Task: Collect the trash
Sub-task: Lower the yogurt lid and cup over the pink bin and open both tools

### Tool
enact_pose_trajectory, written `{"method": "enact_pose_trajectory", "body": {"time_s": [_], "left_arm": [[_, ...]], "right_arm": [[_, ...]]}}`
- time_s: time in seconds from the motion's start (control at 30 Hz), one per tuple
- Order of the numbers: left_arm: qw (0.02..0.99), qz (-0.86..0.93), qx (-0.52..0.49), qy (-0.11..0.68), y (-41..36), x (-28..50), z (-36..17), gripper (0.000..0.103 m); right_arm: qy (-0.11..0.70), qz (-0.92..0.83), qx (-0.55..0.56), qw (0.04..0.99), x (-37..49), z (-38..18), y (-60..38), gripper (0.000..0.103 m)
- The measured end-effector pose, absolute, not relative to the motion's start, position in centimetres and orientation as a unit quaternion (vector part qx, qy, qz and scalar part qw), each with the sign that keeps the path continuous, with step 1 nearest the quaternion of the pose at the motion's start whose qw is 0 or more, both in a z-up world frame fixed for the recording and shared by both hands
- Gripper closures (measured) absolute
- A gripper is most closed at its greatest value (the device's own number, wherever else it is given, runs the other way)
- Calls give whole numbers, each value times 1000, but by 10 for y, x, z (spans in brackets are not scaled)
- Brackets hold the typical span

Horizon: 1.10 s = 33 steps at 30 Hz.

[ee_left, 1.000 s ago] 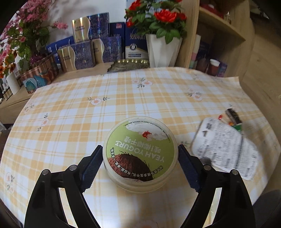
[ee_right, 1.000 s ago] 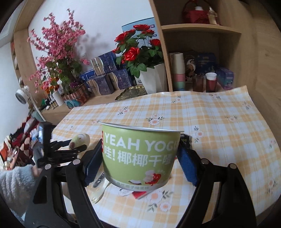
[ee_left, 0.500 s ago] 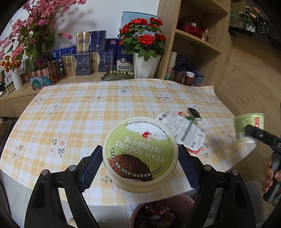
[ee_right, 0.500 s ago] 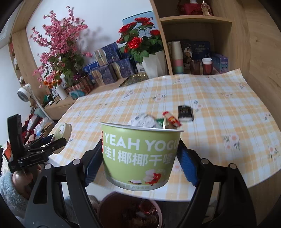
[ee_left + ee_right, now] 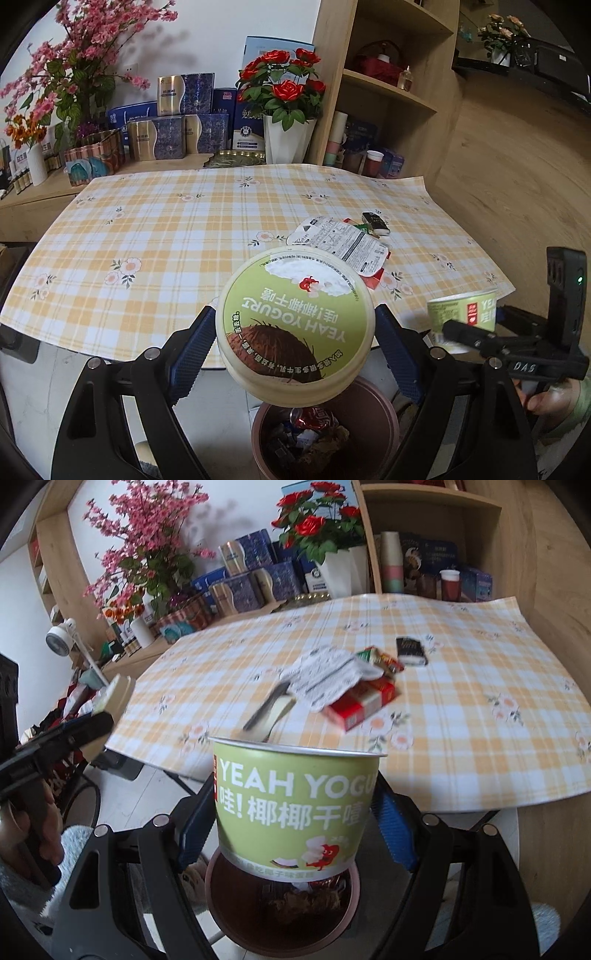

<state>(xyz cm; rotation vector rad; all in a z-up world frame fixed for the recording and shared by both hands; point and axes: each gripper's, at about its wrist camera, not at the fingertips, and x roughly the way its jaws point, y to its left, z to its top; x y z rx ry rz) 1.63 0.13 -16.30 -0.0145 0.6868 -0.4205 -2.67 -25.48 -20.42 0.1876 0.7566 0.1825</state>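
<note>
I have both pieces over the bin (image 5: 369, 435), so this looks like the drop step. The left gripper (image 5: 295, 328) is clamped across the yogurt lid (image 5: 293, 317), which hangs just above the bin's mouth. The right gripper (image 5: 295, 812) is clamped on the yogurt cup (image 5: 295, 805), also over the bin. Next I judge: spread both jaws and let them fall. The cup frame is blurred, so I'm unsure whether something stands inside it. Wrappers (image 5: 343, 243) remain on the tablecloth (image 5: 147, 221).
</note>
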Motion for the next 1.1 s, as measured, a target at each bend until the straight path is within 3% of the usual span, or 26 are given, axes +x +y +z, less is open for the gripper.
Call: {"method": "enact_pose_trajectory", "body": {"time_s": [1.1], "left_arm": [[929, -186, -12, 319, 14, -64, -210, 20]], "right_arm": [[435, 108, 51, 892, -60, -304, -222, 25]]}}
